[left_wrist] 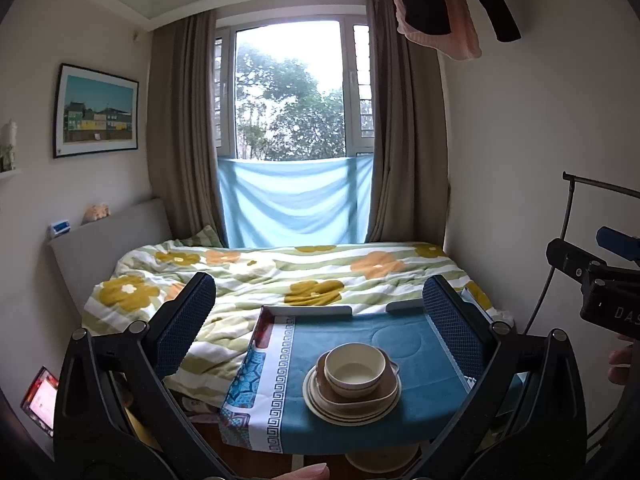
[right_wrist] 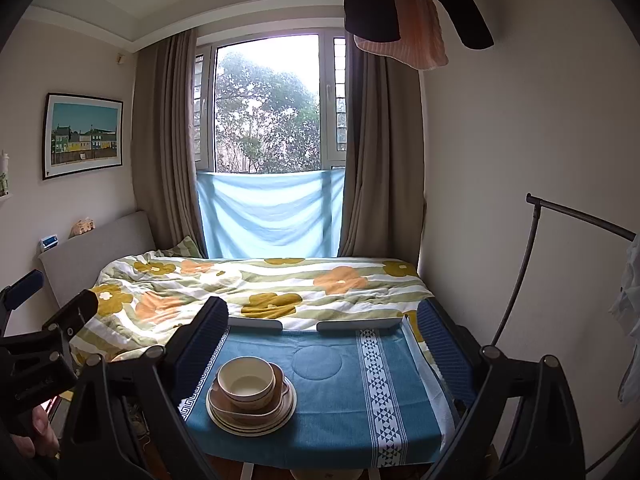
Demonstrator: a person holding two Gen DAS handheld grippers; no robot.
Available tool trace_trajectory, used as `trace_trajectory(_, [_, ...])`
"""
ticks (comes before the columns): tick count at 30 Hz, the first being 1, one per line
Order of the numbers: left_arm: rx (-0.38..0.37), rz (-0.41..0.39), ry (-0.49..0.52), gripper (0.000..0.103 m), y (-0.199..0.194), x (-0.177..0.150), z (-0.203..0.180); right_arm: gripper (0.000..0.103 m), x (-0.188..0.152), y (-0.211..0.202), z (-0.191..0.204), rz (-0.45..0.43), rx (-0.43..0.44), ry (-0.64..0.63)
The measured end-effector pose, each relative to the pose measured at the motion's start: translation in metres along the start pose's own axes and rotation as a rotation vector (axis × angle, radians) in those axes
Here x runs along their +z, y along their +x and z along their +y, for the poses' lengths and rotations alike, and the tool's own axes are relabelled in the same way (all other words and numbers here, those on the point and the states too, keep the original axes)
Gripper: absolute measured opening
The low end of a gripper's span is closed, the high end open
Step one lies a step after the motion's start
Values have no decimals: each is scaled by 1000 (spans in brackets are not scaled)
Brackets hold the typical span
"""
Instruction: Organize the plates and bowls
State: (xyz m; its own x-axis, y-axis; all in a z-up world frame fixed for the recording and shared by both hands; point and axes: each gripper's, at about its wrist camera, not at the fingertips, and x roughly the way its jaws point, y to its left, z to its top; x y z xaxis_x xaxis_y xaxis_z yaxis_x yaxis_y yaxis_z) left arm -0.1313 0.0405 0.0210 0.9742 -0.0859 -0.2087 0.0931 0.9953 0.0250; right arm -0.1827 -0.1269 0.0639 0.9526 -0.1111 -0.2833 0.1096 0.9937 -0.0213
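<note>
Your left wrist view looks forward and slightly down over the table (left_wrist: 420,336) toward the window (left_wrist: 288,88); your right wrist view faces the same way from further right. Both sit back from the stacked dishes (right_wrist: 251,396), sharing table, bed (right_wrist: 260,284) and window

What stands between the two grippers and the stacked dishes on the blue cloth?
Nothing visible. The bowl sits on the plates, and both the left gripper and right gripper are open with bare cloth ahead.

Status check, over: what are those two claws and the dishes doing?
Left gripper open, right gripper open. Bowl stacked on plates, untouched. Nothing blocking.
</note>
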Motion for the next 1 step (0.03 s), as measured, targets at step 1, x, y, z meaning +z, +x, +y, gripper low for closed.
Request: trace_trajectory(1, [-1,2,-2,103,1,0,0,94,0,1,1,2,0,1])
